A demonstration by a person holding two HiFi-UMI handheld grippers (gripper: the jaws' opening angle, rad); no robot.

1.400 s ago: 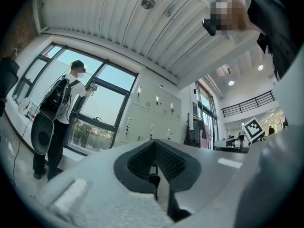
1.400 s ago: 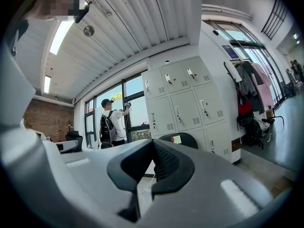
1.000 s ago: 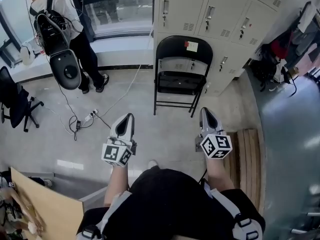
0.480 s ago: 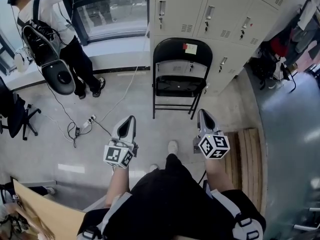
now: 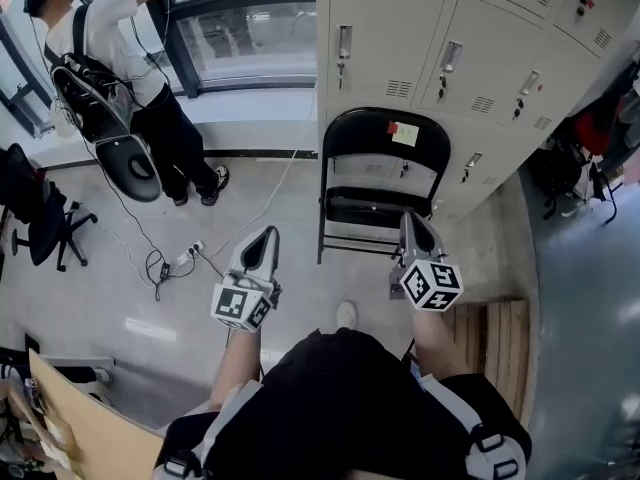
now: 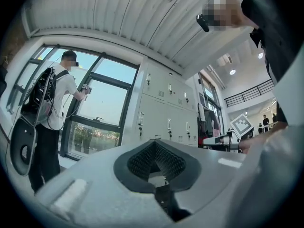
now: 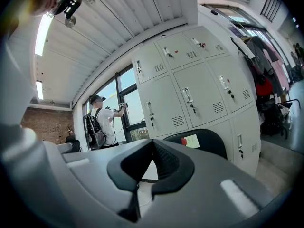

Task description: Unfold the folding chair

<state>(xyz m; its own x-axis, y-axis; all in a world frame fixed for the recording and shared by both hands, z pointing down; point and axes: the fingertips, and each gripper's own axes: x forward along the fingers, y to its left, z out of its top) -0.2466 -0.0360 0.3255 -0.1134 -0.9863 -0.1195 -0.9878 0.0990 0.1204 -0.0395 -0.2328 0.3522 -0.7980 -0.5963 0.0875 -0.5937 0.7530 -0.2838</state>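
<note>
A black folding chair (image 5: 385,143) stands in front of grey lockers, with a yellow note and red tag on its backrest and its seat panel (image 5: 372,211) showing below. My left gripper (image 5: 266,234) is shut and empty over the floor, left of the chair's front legs. My right gripper (image 5: 409,218) is also shut and empty; in the head view its tip lies over the seat's right front corner, contact unclear. In the right gripper view the chair backrest (image 7: 205,140) shows just past the closed jaws. The left gripper view faces the lockers (image 6: 159,115) and window.
A person with a backpack (image 5: 110,78) works at the window, back left. A cable and power strip (image 5: 185,256) lie on the floor left of my left gripper. An office chair (image 5: 40,213) stands at the far left, a wooden pallet (image 5: 490,338) at right, cardboard (image 5: 85,423) bottom left.
Both grippers have moved forward toward the chair, which now sits closer in the head view. Their jaws stayed shut.
</note>
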